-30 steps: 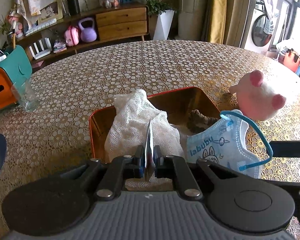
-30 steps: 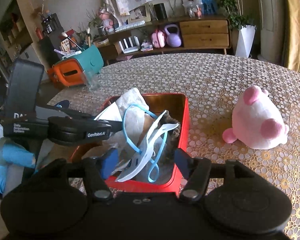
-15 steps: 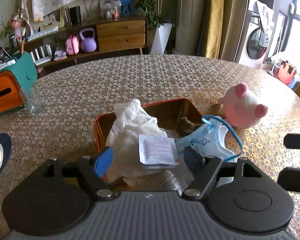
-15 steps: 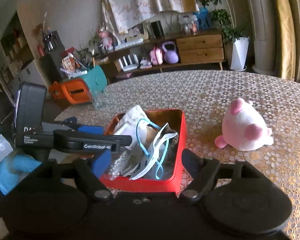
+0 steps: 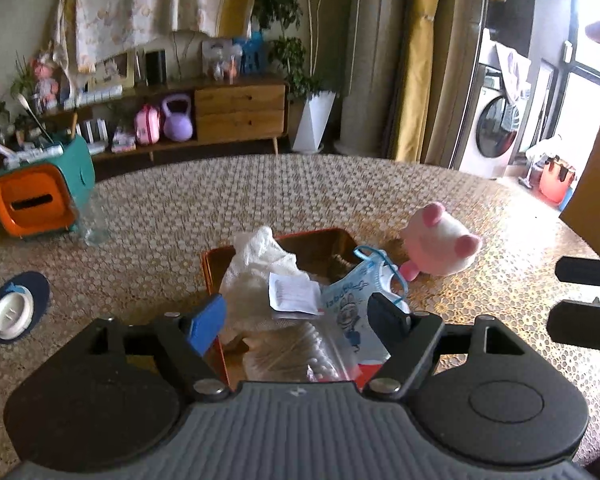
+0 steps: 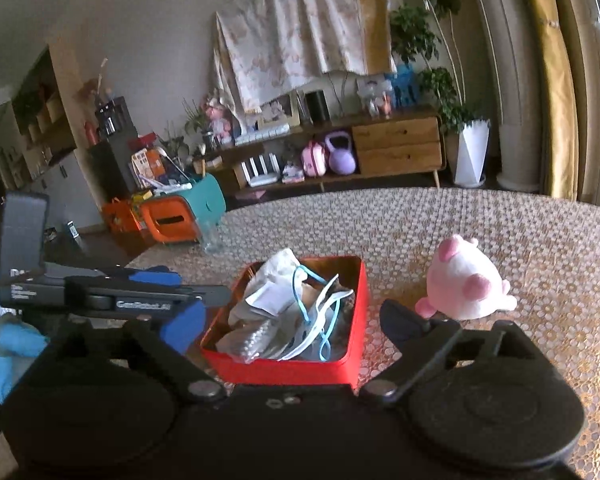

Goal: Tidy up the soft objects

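We hold two grippers above a round table with a lace-patterned cover. The left gripper has its fingers spread with nothing between them. The right gripper has just been opening, and its fingers also stand wide and empty. Both hover over a red tin box at the centre of each view, which we judge is the collecting place for the soft things.

Inside the box lie a white mesh cloth, a small white paper packet, a blue face mask draped over the box's 3 o'clock edge, and a clear bag of cotton swabs. A pink plush toy sits on the table at 2 o'clock from the box, just beside it and not yet put away.

The box's near wall is hidden behind the left gripper's body. A dark item under the mask is too shadowed to name. A clear glass at 10 o'clock is faint.
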The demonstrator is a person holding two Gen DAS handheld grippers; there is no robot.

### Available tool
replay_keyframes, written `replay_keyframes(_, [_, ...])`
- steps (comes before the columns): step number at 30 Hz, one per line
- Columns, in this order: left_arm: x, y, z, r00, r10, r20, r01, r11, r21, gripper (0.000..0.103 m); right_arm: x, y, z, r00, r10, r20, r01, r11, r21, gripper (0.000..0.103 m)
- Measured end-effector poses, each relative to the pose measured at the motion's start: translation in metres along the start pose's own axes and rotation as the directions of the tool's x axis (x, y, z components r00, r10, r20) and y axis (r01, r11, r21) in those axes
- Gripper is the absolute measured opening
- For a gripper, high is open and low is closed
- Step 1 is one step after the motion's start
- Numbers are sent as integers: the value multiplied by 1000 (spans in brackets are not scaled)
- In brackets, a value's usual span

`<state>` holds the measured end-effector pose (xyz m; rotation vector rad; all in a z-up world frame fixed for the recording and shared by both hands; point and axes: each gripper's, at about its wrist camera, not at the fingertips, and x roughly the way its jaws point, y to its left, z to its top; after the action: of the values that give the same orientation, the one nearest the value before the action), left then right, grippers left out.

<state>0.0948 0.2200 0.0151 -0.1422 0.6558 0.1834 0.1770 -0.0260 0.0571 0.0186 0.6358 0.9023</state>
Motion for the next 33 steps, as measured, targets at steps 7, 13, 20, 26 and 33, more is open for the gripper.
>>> replay_keyframes(7, [-33, -18, -11, 999, -8, 53, 5, 998, 67, 83, -23, 12, -10, 996, -26, 80, 34, 995, -96, 101])
replay_keyframes(13, [-51, -41, -20, 996, -10, 90, -2, 991, 130, 85, -40, 18, -22, 990, -42, 135, 60, 989, -137, 103])
replay_keyframes(20, [-67, -62, -32, 989, -49, 143, 26, 988, 155, 97, -60, 15, -34, 980, -61, 188, 81, 991, -104, 103])
replay_keyframes(26, [-76, -73, -39, 985, -74, 156, 55, 991, 123, 101, -72, 7, -44, 970, -92, 227, 103, 994, -38, 103])
replay_keyframes(33, [-84, -75, -49, 984, -70, 167, 56, 995, 86, 101, -81, 3, -53, 959, -136, 249, 136, 991, 15, 103])
